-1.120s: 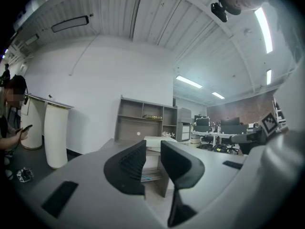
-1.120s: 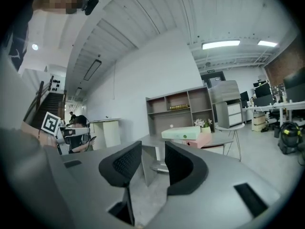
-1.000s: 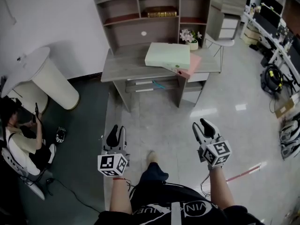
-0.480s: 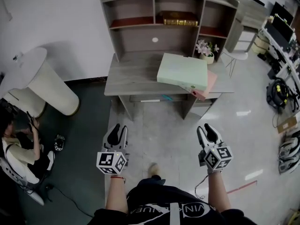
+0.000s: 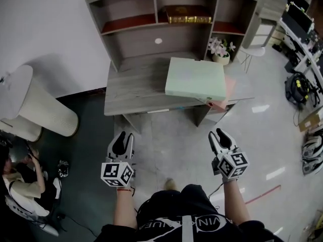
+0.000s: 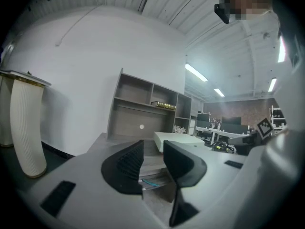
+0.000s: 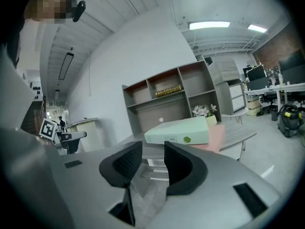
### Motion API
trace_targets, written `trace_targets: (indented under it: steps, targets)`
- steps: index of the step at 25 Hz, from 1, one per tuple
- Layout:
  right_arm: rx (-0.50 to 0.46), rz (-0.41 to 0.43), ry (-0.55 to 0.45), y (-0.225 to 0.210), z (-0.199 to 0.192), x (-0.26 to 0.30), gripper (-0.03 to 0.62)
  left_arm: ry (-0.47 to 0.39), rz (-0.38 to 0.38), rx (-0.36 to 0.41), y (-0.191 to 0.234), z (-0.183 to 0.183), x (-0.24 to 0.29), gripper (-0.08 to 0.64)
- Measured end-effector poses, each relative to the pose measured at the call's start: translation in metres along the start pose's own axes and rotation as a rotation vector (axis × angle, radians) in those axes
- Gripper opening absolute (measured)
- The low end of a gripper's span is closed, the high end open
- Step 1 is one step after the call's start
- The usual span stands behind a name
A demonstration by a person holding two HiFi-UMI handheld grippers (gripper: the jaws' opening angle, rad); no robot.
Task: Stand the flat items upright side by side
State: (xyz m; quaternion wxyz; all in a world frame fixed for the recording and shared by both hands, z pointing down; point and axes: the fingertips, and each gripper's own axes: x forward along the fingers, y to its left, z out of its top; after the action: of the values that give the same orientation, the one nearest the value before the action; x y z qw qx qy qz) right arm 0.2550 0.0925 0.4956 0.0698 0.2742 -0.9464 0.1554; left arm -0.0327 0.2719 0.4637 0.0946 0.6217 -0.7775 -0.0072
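The desk (image 5: 136,87) had drawn nearer in the head view than a second before, as the person walked both grippers toward it; the folders kept their place on it. The green folder (image 5: 196,78) lay flat on the right half of the desktop, on top of a pink folder (image 5: 229,84) whose edge showed past its right side. The green folder's long axis ran roughly across the desk, slightly skewed, and its labelled spine (image 7: 183,138) faced the front edge. The stack's near corner reached that front edge. The left half of the desktop was bare wood, and a flower pot (image 5: 220,48) stood just behind the stack under the shelf unit (image 5: 131,39). The left gripper (image 5: 122,139) and the right gripper (image 5: 218,135) hung over the floor, well short of the desk, each with its jaws a little apart and nothing between them.
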Motion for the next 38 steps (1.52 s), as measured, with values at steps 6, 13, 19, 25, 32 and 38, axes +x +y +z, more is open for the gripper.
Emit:
trace_targets:
  steps: [6, 13, 19, 25, 32, 38]
  targets:
    - [0.034, -0.055, 0.003, -0.027, 0.003, 0.01, 0.155, 0.034, -0.072, -0.024, -0.01, -0.008, 0.043, 0.124]
    - [0.066, -0.103, -0.019, -0.072, 0.026, 0.054, 0.166, 0.059, -0.141, -0.071, -0.02, -0.005, 0.115, 0.176]
    - [0.102, -0.199, 0.004, -0.132, 0.051, 0.095, 0.192, 0.127, -0.197, -0.117, -0.041, -0.009, 0.183, 0.238]
    - [0.121, -0.255, 0.064, -0.172, 0.051, 0.124, 0.213, 0.219, -0.207, -0.218, -0.053, -0.029, 0.237, 0.317]
    - [-0.345, -0.071, 0.229, -0.146, 0.048, 0.166, 0.307, 0.286, -0.181, -0.504, -0.061, -0.059, 0.281, 0.389]
    - [-0.305, -0.036, 0.244, -0.154, 0.042, 0.178, 0.322, 0.269, -0.146, -0.842, -0.067, -0.084, 0.306, 0.453]
